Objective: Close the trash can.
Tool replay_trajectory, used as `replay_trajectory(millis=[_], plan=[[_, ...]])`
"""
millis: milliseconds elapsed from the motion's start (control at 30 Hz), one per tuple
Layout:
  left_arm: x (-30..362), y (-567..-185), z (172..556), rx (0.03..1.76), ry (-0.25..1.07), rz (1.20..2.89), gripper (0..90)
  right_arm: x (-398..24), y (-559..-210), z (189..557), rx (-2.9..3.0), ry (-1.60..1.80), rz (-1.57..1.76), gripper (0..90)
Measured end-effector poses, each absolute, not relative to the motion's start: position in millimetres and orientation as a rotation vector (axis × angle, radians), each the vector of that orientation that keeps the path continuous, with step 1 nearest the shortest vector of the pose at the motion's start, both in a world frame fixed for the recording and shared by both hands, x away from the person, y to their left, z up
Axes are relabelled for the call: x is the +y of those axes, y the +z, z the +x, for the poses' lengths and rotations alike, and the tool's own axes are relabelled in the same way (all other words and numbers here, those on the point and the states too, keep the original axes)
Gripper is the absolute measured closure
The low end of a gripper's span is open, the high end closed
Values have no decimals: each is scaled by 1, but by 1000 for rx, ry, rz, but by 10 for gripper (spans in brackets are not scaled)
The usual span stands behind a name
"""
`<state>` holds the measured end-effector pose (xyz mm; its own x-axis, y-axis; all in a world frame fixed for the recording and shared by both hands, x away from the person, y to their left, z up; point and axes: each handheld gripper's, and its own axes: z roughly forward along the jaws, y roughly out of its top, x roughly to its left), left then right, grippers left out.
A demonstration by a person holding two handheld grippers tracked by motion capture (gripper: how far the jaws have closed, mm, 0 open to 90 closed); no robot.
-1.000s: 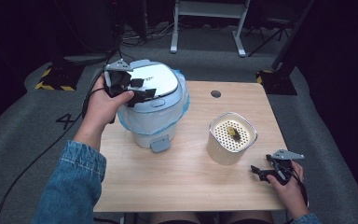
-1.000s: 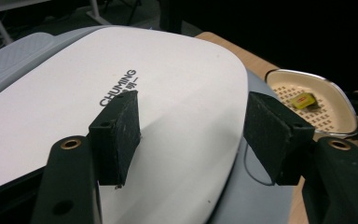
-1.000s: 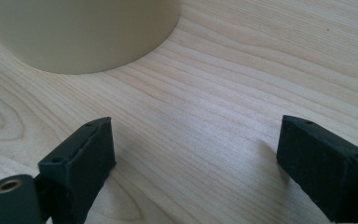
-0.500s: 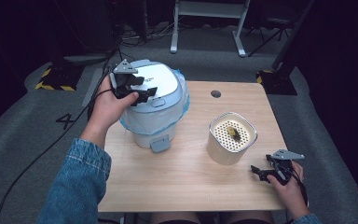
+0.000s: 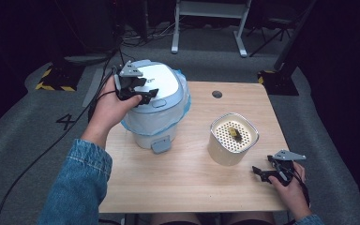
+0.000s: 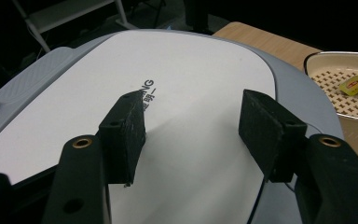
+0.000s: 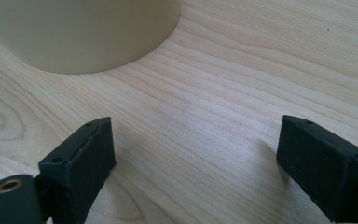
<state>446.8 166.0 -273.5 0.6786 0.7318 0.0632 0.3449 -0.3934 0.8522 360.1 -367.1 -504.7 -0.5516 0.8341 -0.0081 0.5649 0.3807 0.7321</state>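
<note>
A white and pale-blue rice cooker with a domed, closed lid (image 5: 157, 105) is seen standing on the far left part of a light wooden table (image 5: 187, 187), with a thin bluish plastic film gathered around its body. A grey latch tab (image 5: 161, 145) projects from its near side.

The left gripper (image 5: 143, 96) is held by the person's left hand (image 5: 110, 108) over the left part of the lid. In the left gripper view its two black jaws are seen parted, with only the white lid surface (image 6: 186, 107) and some printed lettering (image 6: 148, 91) between them; nothing is clasped. The jaws have just been closing a little, yet a clear gap is left. Whether the pads (image 6: 123, 133) rest on the lid cannot be told.

To the right of the cooker, well apart from it, a cream-coloured pot with a perforated insert (image 5: 233, 138) is placed, and a small yellowish packet (image 5: 235, 133) is seen lying on the insert.

The right gripper (image 5: 267, 172) is held by the right hand (image 5: 290, 192) low at the near right corner of the table, just near of the cream pot. In the right gripper view its jaws are spread wide over bare wood (image 7: 205, 116), nothing being grasped, and the pot's curved wall (image 7: 84, 32) is seen beyond them.

A blue denim sleeve (image 5: 77, 187) is seen on the left forearm.
</note>
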Motion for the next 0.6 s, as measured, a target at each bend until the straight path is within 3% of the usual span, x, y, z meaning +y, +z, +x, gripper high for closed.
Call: replay_trajectory(millis=[300, 600], plan=[[175, -262, 432, 805, 485, 1888, 250, -367, -505, 360, 2269, 983, 1214, 114], [180, -254, 394, 768, 491, 1902, 260, -367, -505, 360, 2272, 985, 1214, 113]])
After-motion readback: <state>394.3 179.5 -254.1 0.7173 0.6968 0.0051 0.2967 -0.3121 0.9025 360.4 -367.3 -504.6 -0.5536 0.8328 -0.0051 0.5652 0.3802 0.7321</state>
